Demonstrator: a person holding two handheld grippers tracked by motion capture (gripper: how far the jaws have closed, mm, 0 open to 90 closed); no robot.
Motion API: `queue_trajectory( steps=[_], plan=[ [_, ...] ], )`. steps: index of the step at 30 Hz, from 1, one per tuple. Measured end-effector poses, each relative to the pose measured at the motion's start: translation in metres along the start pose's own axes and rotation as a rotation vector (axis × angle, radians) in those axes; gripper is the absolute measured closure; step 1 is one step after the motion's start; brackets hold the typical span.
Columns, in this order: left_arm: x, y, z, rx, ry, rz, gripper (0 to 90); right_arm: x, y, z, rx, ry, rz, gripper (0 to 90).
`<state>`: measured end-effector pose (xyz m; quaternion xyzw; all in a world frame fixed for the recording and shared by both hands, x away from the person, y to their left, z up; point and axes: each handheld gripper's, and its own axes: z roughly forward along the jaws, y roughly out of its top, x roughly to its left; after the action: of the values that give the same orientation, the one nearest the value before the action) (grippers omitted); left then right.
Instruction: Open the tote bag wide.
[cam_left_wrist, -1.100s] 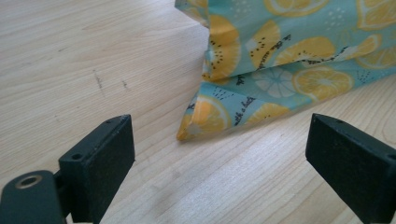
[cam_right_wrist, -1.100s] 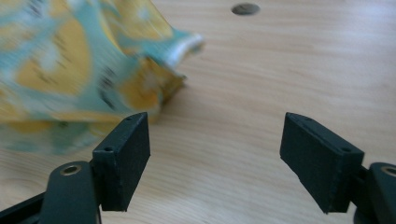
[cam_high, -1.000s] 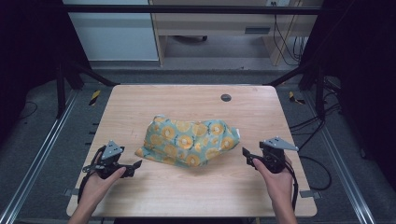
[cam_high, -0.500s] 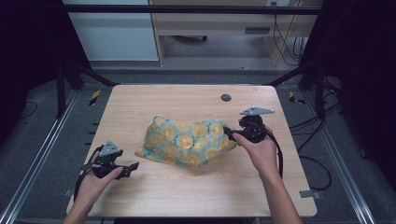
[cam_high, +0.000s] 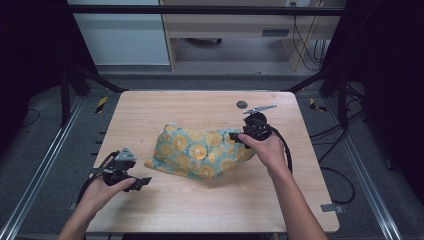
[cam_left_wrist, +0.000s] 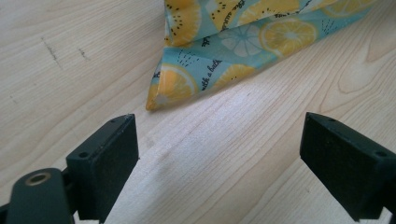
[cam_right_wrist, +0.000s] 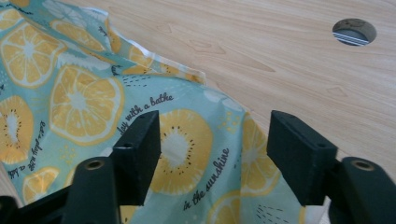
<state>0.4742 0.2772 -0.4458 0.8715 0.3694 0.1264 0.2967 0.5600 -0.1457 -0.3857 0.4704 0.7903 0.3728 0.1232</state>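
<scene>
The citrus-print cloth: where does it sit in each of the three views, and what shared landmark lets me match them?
High view: the citrus-print cloth lies crumpled at the table's middle, the right gripper at its right edge.
Left gripper view: its pointed corner at top centre, beyond the open jaws.
Right gripper view: across the left and centre, under the open jaws.
Shared landmark: the round table hole.

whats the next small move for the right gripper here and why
Probably close the right gripper on the fruit-print cloth. Its jaws stand open over the cloth's right end, with fabric lying between them, so a pinch looks ready. The left gripper is open too, short of the cloth's near corner.
</scene>
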Motion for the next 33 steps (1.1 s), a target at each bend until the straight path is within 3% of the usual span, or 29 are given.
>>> queue_trajectory(
  steps=[3,4,6,9,11,12,15,16,21,26,33],
  plan=[
    [0.002,0.004,0.000,0.004,-0.014,0.000,9.5,0.001,-0.001,0.002,0.011,0.020,0.001,42.7],
    [0.003,0.005,0.000,0.007,-0.019,-0.004,9.3,0.002,-0.002,0.003,0.009,0.030,-0.005,52.7],
    [0.004,0.007,0.000,0.011,-0.019,-0.003,9.1,0.002,-0.003,0.003,0.005,0.037,-0.005,56.6],
    [0.004,0.009,0.000,0.029,-0.018,0.004,9.1,0.006,-0.004,0.003,0.001,0.063,-0.022,72.9],
    [0.004,0.010,0.000,0.037,-0.020,0.009,9.2,0.010,-0.006,0.002,-0.032,0.078,-0.037,86.1],
    [0.004,0.012,-0.001,0.040,-0.019,0.011,9.2,0.012,-0.007,0.000,-0.051,0.079,-0.034,87.8],
    [0.005,0.014,-0.004,0.038,-0.020,0.007,9.4,0.016,-0.009,-0.004,-0.095,0.099,-0.039,88.7],
    [0.006,0.015,-0.005,0.040,-0.020,0.012,9.4,0.024,-0.012,-0.010,-0.138,0.119,-0.051,89.0],
    [0.011,0.026,-0.012,0.031,0.004,0.000,13.2,0.046,-0.023,-0.028,-0.219,0.182,-0.106,89.2],
    [0.010,0.037,-0.019,0.057,0.026,0.029,15.5,0.065,-0.041,-0.039,-0.239,0.222,-0.146,89.3],
    [0.012,0.064,-0.033,0.085,0.036,0.075,16.2,0.076,-0.053,-0.046,-0.246,0.241,-0.187,89.0]
  ],
)
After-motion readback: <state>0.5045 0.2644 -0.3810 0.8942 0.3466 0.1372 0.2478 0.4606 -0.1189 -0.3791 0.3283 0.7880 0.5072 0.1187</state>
